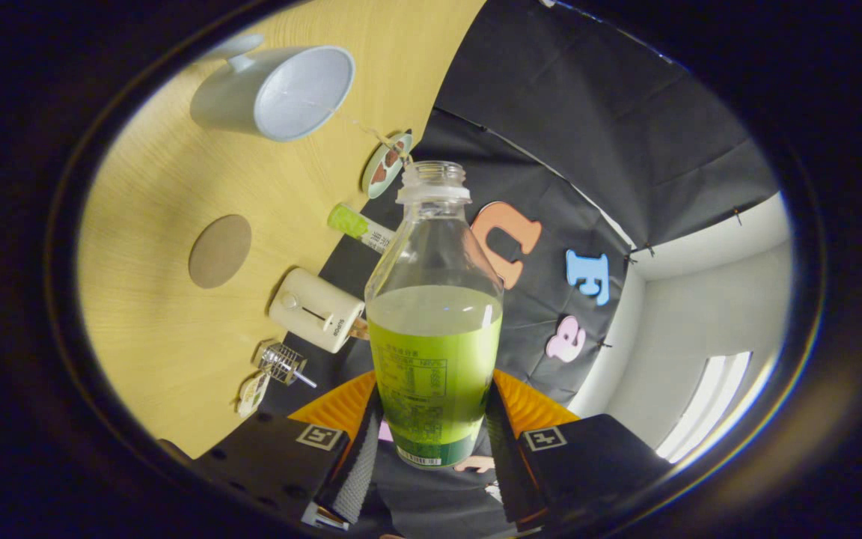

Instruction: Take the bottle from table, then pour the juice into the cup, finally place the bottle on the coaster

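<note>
While the tongs (pixel 431 438) grip the bottle (pixel 435 314) low on its labelled body, one finger pressed on each side, the gripper view shows the whole scene rolled over, so the table (pixel 154 314) stands like a wall to the left of the bottle. The bottle is lifted clear of the table and has no cap on its neck. Green juice (pixel 435 352) fills roughly its lower half, and its surface lies level across the bottle's width, which suggests the bottle itself is close to upright and not yet tipped.

Beyond the fingers and off to the left, the cup (pixel 277 91) rests on the table with its open mouth facing this way; its inside looks pale and empty, though a thin layer at the bottom could not be ruled out. The round brown coaster (pixel 220 251) lies bare on the table between the cup and a small cream-coloured toaster (pixel 316 310). Near the toaster sit a little wire whisk-like thing (pixel 283 363), a green-capped tube (pixel 358 227) and a small dish (pixel 386 165) by the table's far edge.

Judging from this, the first step is done: the bottle is taken and held. Pouring seems not to have begun, since the bottle's mouth is well apart from the cup. Carrying it over, tipping it, and then setting it down on the coaster all remain.
</note>
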Tool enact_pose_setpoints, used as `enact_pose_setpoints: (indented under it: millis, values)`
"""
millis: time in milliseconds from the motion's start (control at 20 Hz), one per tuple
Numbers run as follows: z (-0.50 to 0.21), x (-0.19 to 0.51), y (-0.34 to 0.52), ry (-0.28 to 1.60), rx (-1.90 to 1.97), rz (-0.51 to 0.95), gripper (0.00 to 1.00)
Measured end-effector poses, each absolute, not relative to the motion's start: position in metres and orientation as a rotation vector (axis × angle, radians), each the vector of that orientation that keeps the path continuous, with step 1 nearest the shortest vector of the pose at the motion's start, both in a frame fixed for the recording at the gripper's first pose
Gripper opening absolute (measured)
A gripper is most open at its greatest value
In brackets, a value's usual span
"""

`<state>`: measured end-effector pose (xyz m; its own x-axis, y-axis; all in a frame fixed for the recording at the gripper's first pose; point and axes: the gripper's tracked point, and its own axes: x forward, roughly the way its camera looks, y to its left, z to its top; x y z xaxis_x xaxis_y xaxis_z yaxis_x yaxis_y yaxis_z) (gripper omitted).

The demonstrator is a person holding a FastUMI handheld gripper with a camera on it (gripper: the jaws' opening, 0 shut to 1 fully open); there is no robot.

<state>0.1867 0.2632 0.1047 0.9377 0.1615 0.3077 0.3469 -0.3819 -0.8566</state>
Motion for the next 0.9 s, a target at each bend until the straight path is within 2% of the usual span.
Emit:
enact_pose_setpoints:
  millis: [900]
  values:
    - [0.103, 0.178, 0.271, -0.399, -1.983, -0.203, 0.73]
